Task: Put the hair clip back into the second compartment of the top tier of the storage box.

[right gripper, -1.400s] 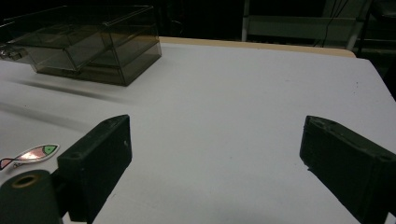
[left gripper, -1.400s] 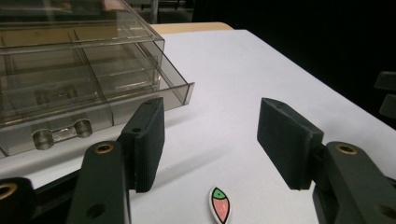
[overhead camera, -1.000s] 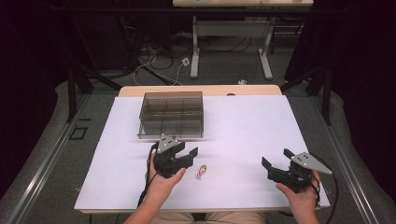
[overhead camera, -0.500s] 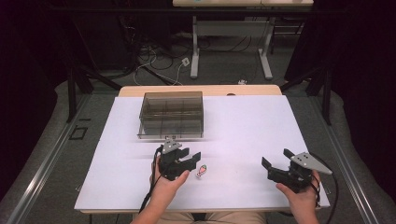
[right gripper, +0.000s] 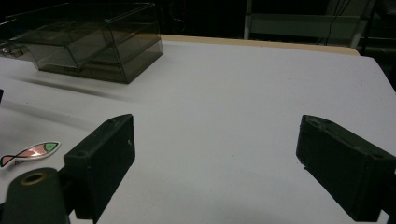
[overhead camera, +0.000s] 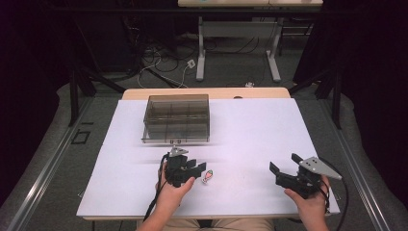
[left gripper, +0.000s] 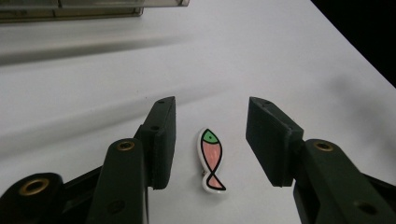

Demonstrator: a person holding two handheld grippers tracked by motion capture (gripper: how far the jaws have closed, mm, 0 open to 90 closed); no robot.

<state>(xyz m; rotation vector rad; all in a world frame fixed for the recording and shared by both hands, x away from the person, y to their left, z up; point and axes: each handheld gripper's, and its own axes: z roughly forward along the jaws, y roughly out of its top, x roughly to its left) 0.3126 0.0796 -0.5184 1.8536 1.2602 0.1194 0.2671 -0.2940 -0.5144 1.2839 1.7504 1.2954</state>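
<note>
Lying flat on the white bench [overhead camera: 250,139], a small fish tag [left gripper: 212,159] with a pink body, green head and black outline sits between the two jaws of the left claw [left gripper: 211,140]. Those jaws stand apart, one on each side of the fish, and neither touches it. In the left gripper view the green head points away from the camera and the tail points back toward it. From the high view the fish [overhead camera: 207,177] lies just beside the left claw [overhead camera: 195,168], near the front middle of the bench, with the person's left hand [overhead camera: 173,190] gripping the tool from below.

The right claw [overhead camera: 284,168] is held well apart from the fish, near the bench's front right edge, in the person's right hand [overhead camera: 310,202]. Its jaws are spread wide over bare bench, holding nothing. In the right gripper view the fish [right gripper: 30,153] shows at the far left, beyond the left jaw.

A smoky clear box [overhead camera: 177,118] with inner compartments stands toward the back of the bench, left of centre, with its lid shut. What lies inside it cannot be told.
</note>
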